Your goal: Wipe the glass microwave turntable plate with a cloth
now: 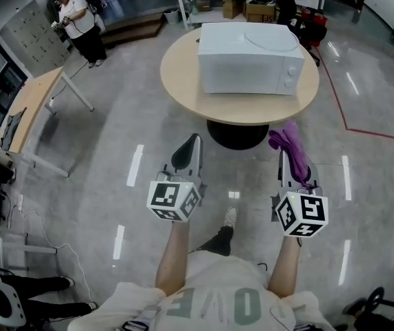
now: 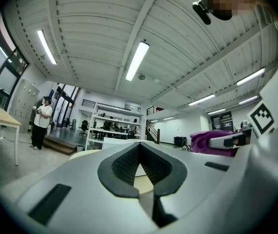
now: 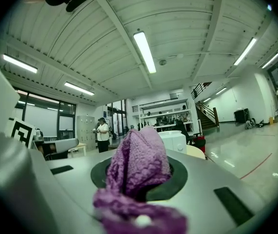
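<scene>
The fingers of the right gripper [image 3: 139, 182] are clamped on a purple cloth [image 3: 138, 162], which bunches up between them and spills toward the camera in a loose fold. It is soft and light, so it will drape and mould to whatever it is pressed against. The fingers of the left gripper [image 2: 139, 150] are closed together with nothing between them.

From the head view, both grippers are held out over the grey floor [image 1: 100, 150], short of the round desk [image 1: 183, 81]: the left gripper [image 1: 192, 143] bare, the right gripper [image 1: 292, 158] with the cloth [image 1: 286, 142] flopping over its tip. On the desk stands a white microwave [image 1: 248, 59] with its door closed.

The glass plate is not in view. It is most likely inside the microwave, so wiping has not started and the door has to be opened first. Glass of that kind should be stiff, fairly heavy, slick and breakable — best held by its rim with the free left fingers, firmly but without squeezing hard, and kept level while the cloth is rubbed over its flat face.

Far off, beside another desk, a person [image 1: 79, 23] stands.
</scene>
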